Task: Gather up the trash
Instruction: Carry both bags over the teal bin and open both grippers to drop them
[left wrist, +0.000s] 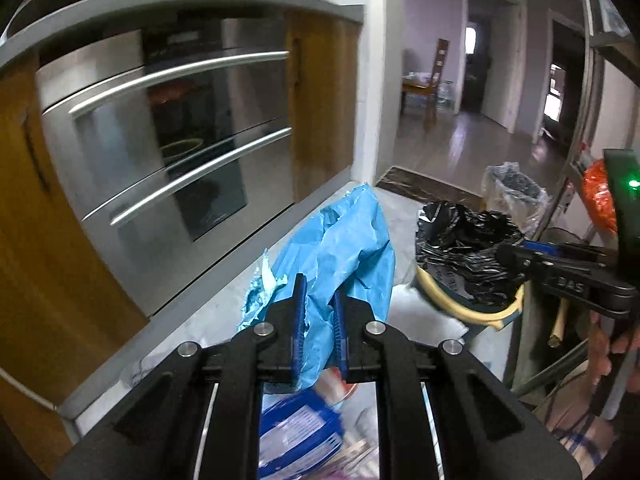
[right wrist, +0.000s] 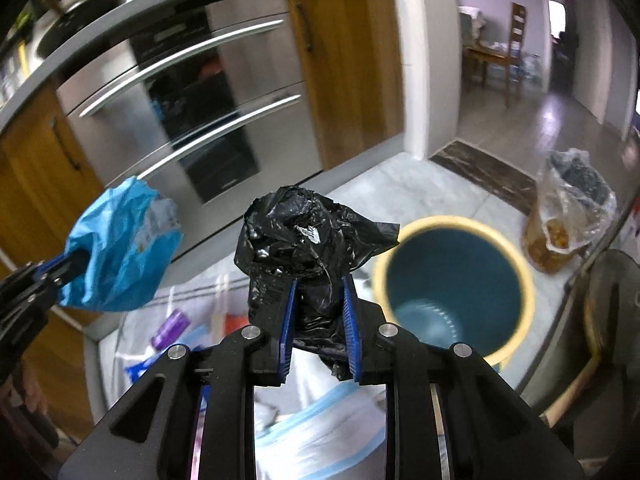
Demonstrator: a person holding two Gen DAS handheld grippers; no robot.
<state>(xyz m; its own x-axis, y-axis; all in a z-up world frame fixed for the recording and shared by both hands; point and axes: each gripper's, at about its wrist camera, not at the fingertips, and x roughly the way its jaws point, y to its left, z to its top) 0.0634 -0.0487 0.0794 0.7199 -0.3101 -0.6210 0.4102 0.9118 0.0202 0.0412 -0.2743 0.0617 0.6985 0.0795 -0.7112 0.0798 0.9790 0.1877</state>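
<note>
Left gripper (left wrist: pixel 320 320): blue ribbed pads nearly together, clamped on a crumpled blue bag (left wrist: pixel 344 248) of thin, creased film. The bag stands up and ahead of the fingertips, long axis roughly along the fingers and leaning slightly right; a torn, pale edge shows at its lower left.

Right gripper (right wrist: pixel 319 320): jaws narrowly parted, pinching a wadded black plastic bag (right wrist: pixel 308 240), glossy and wrinkled. The wad bulges above the fingertips, long axis roughly along the fingers, with a short tail hanging below the pads.

Right wrist view only: the bin (right wrist: pixel 452 284) is seen from above, just right of the claw, round, yellow rim, dark teal interior, nothing visible in it. Below and left of the claw, loose litter lies on a pale sheet, including a small purple cylinder (right wrist: pixel 172 326). The left gripper with its blue bag appears at far left.

Left wrist view only: the black bag hides most of the bin, only the yellow rim showing beneath it. A blue-and-white printed packet (left wrist: pixel 300 436) lies below the left claw. Fingers of a hand (left wrist: pixel 612 344) grip the right tool's handle.

Both views: a clear plastic bag (right wrist: pixel 572 208) with dark contents stands beyond the bin; a stainless oven (left wrist: pixel 172 136) with two bar handles sits in wooden cabinetry, ahead and left.
</note>
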